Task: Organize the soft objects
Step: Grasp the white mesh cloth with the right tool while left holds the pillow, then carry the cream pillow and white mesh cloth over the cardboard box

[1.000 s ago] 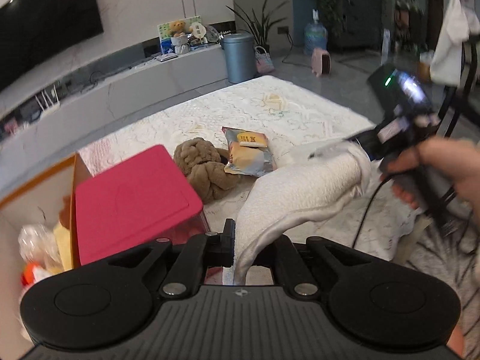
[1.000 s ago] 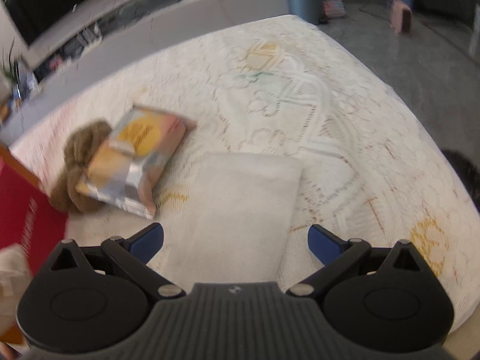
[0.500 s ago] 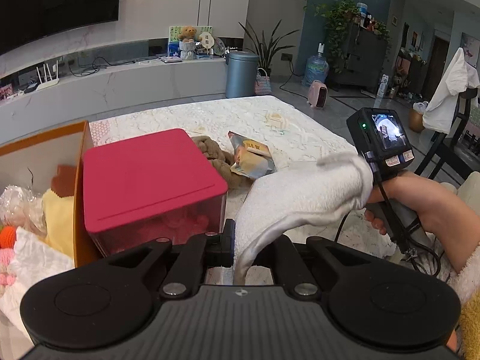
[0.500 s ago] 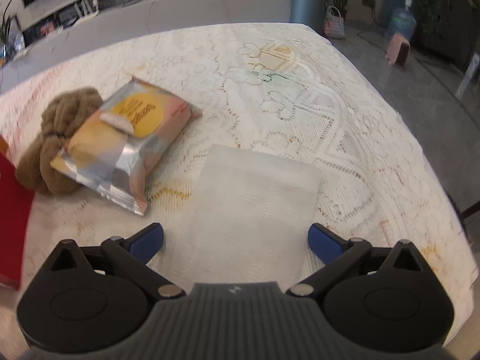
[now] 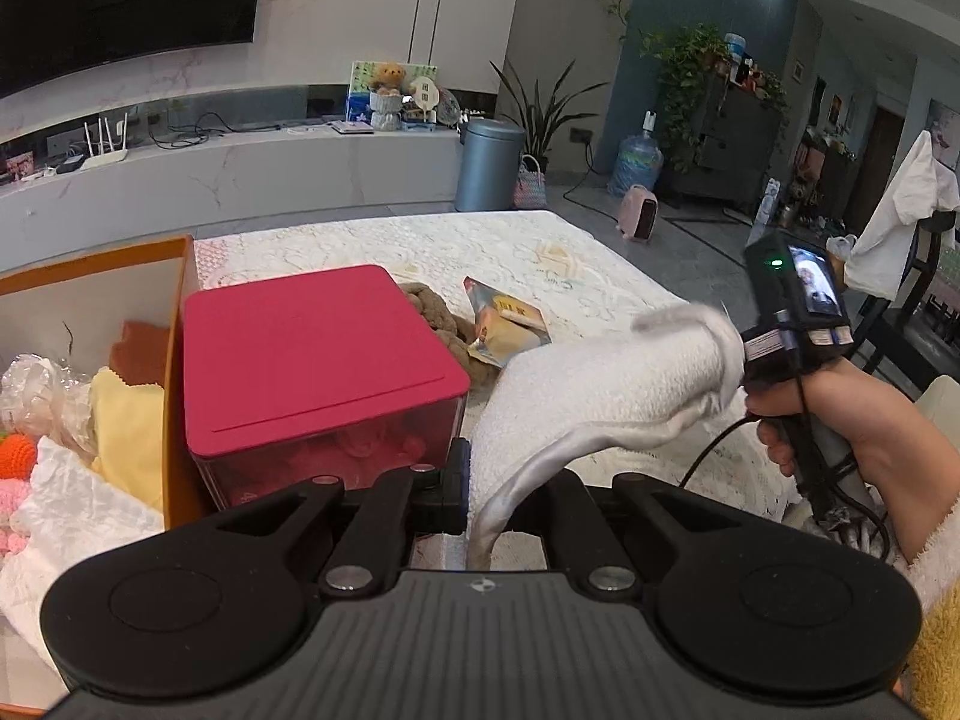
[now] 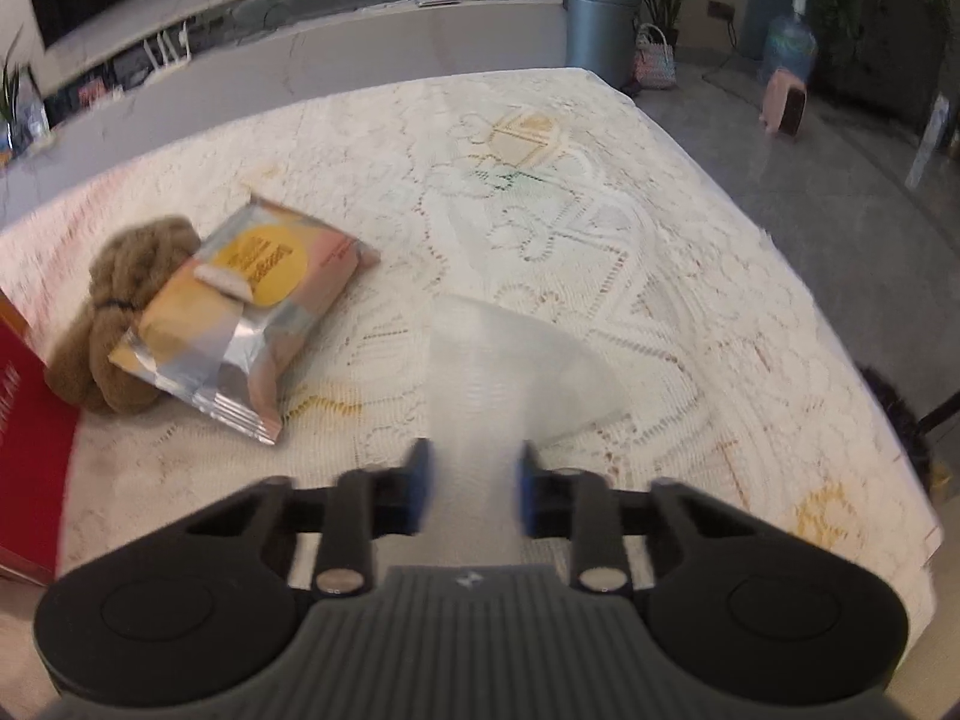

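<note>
- Far left, left wrist view: orange open box (image 5: 180,312) already holds soft items: a yellow cloth (image 5: 129,426), crinkled plastic, white fabric, small crocheted pieces. Judged to be the drop-off for the soft things.
- Beside it: clear bin with a red lid (image 5: 318,354), lid on. It stands between the open box and the towel.
- Behind the bin, on the lace-covered table (image 6: 600,192): a brown yarn skein (image 6: 120,324) with a foil snack packet (image 6: 252,312) resting partly on top. Both untouched.
- Centre: left gripper (image 5: 474,480), fingers pinched nearly shut on one end of the white towel (image 5: 606,384). The towel arches up off the table and spans toward the other tool.
- Right: right gripper (image 6: 474,486), fingers just closed in on the towel's other end; cloth fills the gap between the blue pads (image 6: 420,480). This frame is motion-blurred, so firmness of the pinch is unclear. A hand (image 5: 840,414) holds that tool at the right edge of the left wrist view.
- Step in hand, as judged: two-point hold on the towel, for folding or carrying toward the open box.
- To do it well: confirm the right pinch holds cloth and not only fringe before lifting. Keep both ends level and lightly taut so the middle does not sag onto the red lid or drag the packet. Move the two hands together; clear the bin before lowering.
- Risk: the soft terry may slip out of a shallow pinch if the ends are pulled apart.
</note>
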Motion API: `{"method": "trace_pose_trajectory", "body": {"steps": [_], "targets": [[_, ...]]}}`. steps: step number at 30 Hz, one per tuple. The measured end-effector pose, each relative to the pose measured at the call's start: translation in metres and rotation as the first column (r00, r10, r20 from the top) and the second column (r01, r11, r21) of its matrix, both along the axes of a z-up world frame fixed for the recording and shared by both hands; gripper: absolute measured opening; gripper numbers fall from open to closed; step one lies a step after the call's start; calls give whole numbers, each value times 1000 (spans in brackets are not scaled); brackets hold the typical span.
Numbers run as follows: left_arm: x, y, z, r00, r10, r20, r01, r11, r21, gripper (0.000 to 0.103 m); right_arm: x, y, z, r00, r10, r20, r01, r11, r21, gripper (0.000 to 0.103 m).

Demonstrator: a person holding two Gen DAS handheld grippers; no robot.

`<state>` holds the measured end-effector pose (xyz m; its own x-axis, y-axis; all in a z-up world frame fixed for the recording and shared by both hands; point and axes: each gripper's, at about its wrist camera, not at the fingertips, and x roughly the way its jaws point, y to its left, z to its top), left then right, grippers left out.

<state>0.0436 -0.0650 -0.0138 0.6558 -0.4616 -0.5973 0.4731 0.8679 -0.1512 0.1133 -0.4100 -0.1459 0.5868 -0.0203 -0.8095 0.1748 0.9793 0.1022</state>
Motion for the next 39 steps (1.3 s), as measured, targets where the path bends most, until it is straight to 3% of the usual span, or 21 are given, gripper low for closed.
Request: {"method": "trace_pose_trajectory", "body": {"steps": [5,20,24,30,35,39], "targets": [[-4,1,3,1000,14,15,-14,1000,4,5,-16,-19,10,997,21,77,-40,965,259,5],[-10,4,17,999,11,38,-9,998,-54,5,-29,-20,48,975,26,220,-98,941,324,5],[-14,7,31,998,26,48,-22,996,-85,5,-38,-15,81,949,28,315,-131,941,311,5],[-19,27,54,995,62,80,-49,987,-152,5,-58,1,133,877,-4,481,-190,916,353,5],[-17,57,69,986,132,104,-108,972,-209,5,-73,32,180,823,36,568,-250,919,304,5],[-18,86,81,970,213,115,-178,950,-255,5,-78,69,214,786,132,604,-350,901,259,5]]}}
